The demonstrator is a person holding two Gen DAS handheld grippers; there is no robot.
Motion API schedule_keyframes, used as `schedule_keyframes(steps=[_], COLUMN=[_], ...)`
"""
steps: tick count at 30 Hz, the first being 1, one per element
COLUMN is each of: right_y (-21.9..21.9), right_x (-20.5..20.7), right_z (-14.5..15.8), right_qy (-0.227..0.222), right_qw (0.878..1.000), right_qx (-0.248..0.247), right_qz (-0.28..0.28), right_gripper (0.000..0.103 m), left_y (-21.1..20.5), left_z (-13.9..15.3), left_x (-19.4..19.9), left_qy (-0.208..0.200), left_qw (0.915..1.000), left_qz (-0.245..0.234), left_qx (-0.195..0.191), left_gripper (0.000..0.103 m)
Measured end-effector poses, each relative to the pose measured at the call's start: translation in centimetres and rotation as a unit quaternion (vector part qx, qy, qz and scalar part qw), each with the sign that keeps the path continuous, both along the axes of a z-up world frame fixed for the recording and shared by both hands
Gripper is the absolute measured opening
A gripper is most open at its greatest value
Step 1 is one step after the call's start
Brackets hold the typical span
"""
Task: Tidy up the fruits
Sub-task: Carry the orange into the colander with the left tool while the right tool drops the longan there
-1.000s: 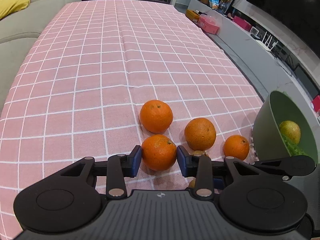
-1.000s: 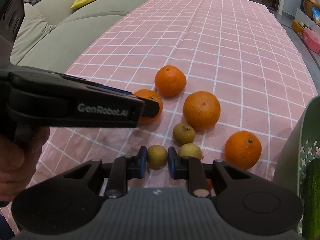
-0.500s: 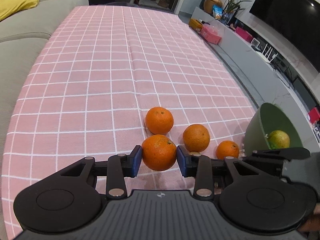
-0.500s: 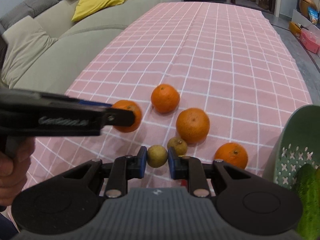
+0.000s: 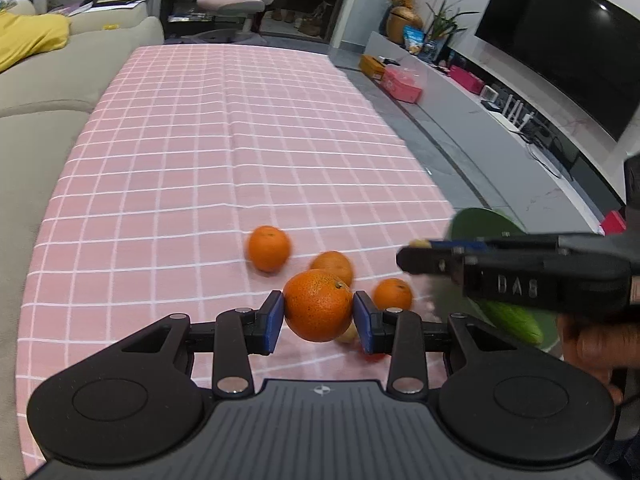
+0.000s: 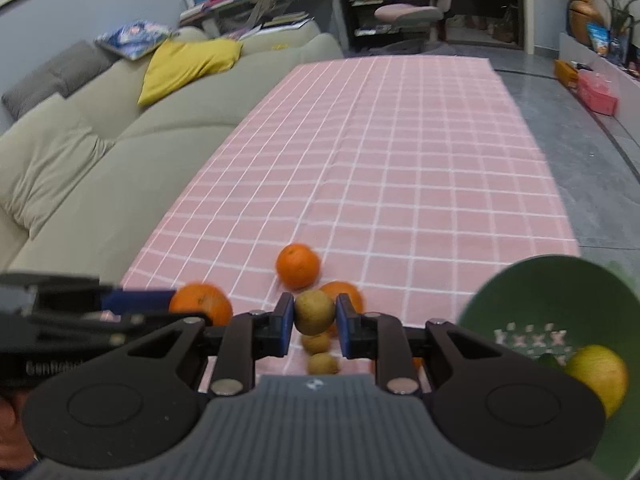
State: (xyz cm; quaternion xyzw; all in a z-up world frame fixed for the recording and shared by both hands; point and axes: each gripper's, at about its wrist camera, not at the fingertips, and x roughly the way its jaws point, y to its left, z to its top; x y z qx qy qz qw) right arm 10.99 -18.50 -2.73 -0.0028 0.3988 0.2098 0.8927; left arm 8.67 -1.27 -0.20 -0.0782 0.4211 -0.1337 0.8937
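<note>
My left gripper (image 5: 319, 316) is shut on an orange (image 5: 318, 306) and holds it above the pink checked tablecloth (image 5: 224, 152). My right gripper (image 6: 313, 318) is shut on a small brown longan (image 6: 314, 312), also lifted. Three oranges (image 5: 268, 249) (image 5: 334, 266) (image 5: 392, 294) lie on the cloth. Two more longans (image 6: 316, 342) (image 6: 322, 364) lie under the right gripper. A green bowl (image 6: 532, 292) at the right holds a yellow-green fruit (image 6: 599, 376) and a cucumber (image 5: 516, 320). In the right wrist view the left gripper's orange (image 6: 202, 304) shows at the left.
A beige sofa (image 6: 72, 168) with a yellow cushion (image 6: 188, 64) runs along the table's left side. The table's right edge drops to a grey floor (image 6: 580, 152). A TV (image 5: 560, 40) and a low shelf stand at the far right.
Both grippers have risen with their fruit, the orange and the longan now well above the cloth. The right gripper has moved toward the green bowl.
</note>
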Motion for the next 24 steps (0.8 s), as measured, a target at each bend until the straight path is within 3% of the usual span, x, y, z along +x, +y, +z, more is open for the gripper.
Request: schedule_keyframes(steps=[11, 24], right_y=[-8.9, -16.8], right_x=[-0.9, -3.0], right_z=[3.0, 2.4], right_qy=[-0.02, -0.005], right_qw=[0.997, 0.99], right_qx=[0.02, 0.011], right_qz=[-0.072, -0.138], right_gripper=[0.019, 0.019], left_y=[-7.1, -14.4], left_z=[2.6, 1.4], left_x=[1.0, 2.2], left_qy=[-0.024, -0.017], left_qw=[0.9976, 0.992], left_qz=[-0.065, -0.122], left_qx=[0.008, 0.025], left_gripper=[0.042, 0.042])
